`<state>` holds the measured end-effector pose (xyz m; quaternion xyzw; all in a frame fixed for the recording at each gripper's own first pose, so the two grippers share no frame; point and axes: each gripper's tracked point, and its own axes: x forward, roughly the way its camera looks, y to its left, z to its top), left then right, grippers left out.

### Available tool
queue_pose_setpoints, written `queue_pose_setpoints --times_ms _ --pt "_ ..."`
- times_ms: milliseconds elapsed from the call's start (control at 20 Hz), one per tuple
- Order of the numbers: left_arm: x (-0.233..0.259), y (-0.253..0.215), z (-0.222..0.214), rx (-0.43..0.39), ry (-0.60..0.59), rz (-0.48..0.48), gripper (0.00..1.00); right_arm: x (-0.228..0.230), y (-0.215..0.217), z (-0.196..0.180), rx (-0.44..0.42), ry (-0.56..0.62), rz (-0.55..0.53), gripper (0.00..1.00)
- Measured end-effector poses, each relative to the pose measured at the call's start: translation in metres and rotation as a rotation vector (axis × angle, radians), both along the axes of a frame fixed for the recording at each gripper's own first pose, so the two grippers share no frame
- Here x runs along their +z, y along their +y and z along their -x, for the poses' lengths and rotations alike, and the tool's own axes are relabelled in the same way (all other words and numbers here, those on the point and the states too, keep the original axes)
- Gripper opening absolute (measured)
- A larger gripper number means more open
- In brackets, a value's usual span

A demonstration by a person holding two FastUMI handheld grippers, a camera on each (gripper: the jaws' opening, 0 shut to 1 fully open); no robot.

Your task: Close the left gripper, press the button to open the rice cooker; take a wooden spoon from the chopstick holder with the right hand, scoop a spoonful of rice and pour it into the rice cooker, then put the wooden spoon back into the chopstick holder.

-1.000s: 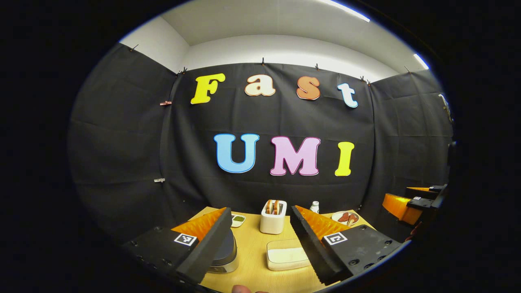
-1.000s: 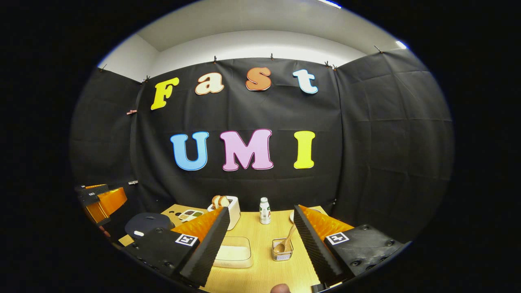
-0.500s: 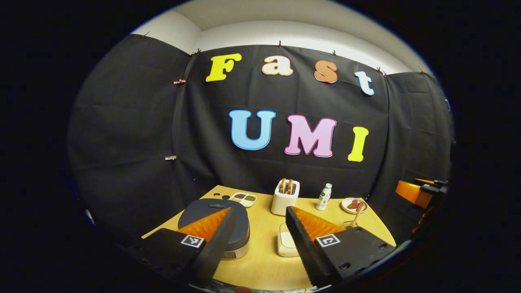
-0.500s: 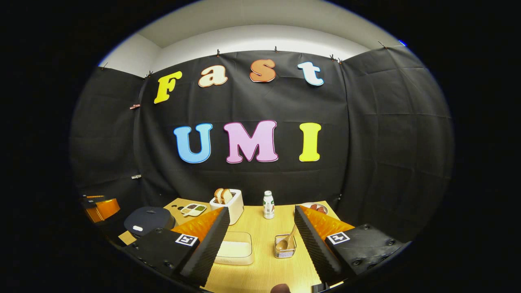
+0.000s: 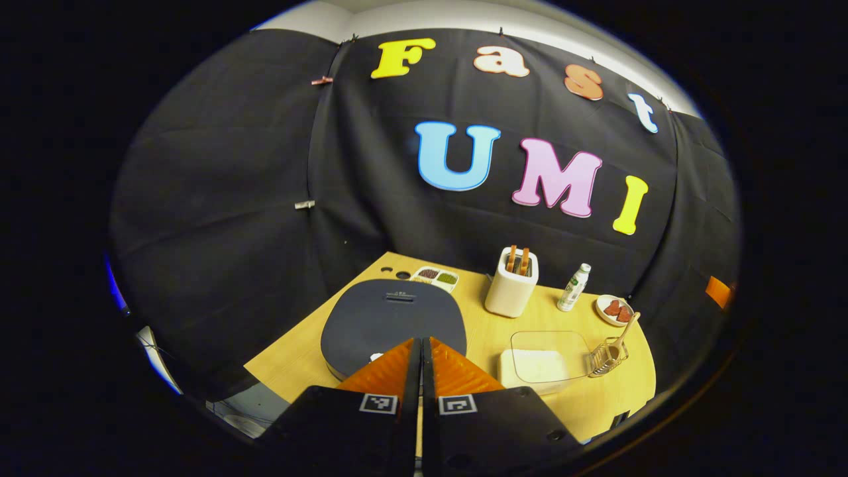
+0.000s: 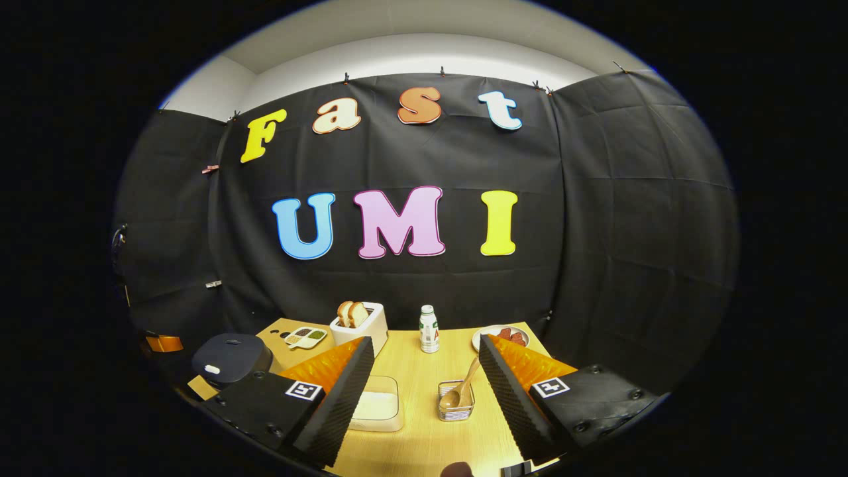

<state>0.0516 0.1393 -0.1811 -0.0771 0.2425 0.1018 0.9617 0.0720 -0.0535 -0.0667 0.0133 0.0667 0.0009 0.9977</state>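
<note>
Our left gripper [image 5: 421, 344], its jaws pressed together and holding nothing, hangs above the closed rice cooker [image 5: 394, 318] at the table's [image 5: 298, 354] near left. Our right gripper [image 6: 424, 371] stands spread and empty over the wire chopstick holder [image 6: 456, 402], where the wooden spoon [image 6: 462, 389] leans. We judge the spoon light and rigid, best pinched along its slanting handle.
</note>
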Motion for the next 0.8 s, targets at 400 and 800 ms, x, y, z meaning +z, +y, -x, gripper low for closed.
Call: queue_pose_setpoints --times_ms 400,800 --pt "-0.078 0.039 -0.034 -0.046 0.268 0.129 0.05 -0.016 -0.029 0.000 -0.062 0.039 0.019 0.99" --pt "-0.105 0.051 -0.049 -0.038 0.415 0.183 0.05 -0.031 -0.042 0.005 -0.102 0.081 0.021 0.99"
